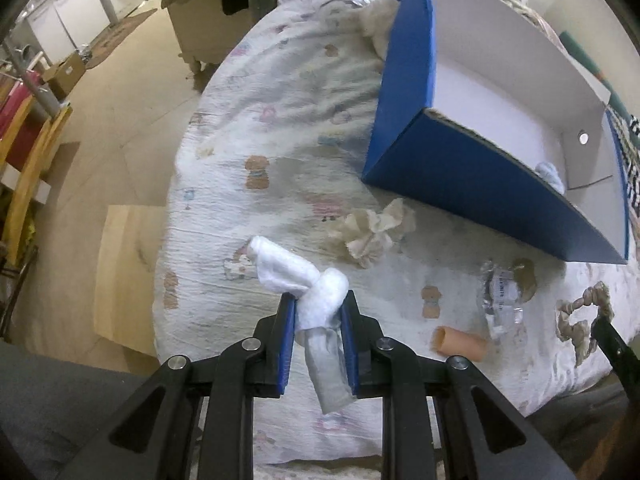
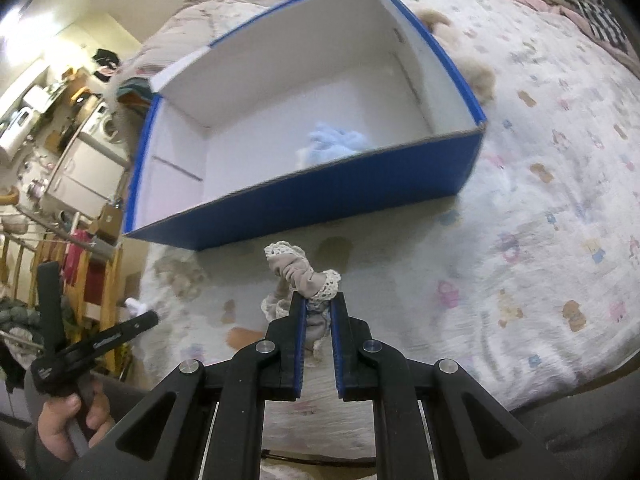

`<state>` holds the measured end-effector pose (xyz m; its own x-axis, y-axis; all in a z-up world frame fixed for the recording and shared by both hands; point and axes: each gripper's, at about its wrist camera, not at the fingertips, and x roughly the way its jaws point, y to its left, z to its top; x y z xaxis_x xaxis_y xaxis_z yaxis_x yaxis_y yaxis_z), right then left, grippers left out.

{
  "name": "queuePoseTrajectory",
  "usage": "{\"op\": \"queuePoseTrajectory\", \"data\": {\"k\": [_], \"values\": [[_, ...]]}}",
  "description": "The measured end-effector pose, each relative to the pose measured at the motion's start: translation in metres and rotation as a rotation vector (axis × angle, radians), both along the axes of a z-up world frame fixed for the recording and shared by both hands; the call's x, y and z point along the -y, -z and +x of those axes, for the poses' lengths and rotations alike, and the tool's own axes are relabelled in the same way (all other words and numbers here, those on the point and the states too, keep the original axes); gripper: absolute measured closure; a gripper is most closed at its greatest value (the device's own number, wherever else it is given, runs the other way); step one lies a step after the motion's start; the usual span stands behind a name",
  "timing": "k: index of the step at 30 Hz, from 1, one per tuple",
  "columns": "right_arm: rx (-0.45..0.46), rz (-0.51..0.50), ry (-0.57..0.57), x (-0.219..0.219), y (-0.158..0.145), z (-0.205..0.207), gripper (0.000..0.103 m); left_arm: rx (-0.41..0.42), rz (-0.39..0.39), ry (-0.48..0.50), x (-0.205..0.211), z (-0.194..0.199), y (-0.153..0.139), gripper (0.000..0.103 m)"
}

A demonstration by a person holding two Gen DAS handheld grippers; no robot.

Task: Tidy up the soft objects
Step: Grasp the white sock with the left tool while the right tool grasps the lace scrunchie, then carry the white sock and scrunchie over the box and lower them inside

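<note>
Overhead, open room above box rim (image 2: 304, 172)

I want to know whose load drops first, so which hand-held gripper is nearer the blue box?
Hard to call. The right hand-held gripper sits just short of the blue box's near wall; the left hand-held gripper sits similarly short.

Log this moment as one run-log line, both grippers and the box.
left gripper: shut on white sock | right gripper: shut on beige scrunchie | blue box: holds light-blue item

One blue box (image 1: 460, 184), four scrunchies (image 1: 376, 232)
</note>
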<state>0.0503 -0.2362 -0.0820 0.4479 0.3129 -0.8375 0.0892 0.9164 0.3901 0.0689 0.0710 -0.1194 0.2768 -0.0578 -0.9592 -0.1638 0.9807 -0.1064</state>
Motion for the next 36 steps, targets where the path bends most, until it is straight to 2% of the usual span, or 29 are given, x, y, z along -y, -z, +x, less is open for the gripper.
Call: {"op": "queuePoseTrajectory", "data": {"k": [5,11,17,29,36], "values": [[0.091,-0.032,-0.038,-0.014,-0.020,-0.006,0.090,0.051,0.016,-0.018,0.007,0.000,-0.011,0.084],[0.184,0.021,-0.034,-0.011,-0.041,-0.004,0.090,0.170,0.039,0.005,0.015,0.005,-0.049,0.084],[0.271,0.004,-0.050,-0.009,-0.067,0.010,0.090,0.254,0.056,0.038,0.025,0.012,-0.082,0.084],[0.322,-0.019,-0.039,0.010,-0.090,0.050,0.090,0.329,0.092,0.120,0.054,0.046,-0.122,0.084],[0.331,-0.049,-0.027,0.019,-0.084,0.080,0.090,0.303,0.140,0.179,0.071,0.074,-0.113,0.084]]}}
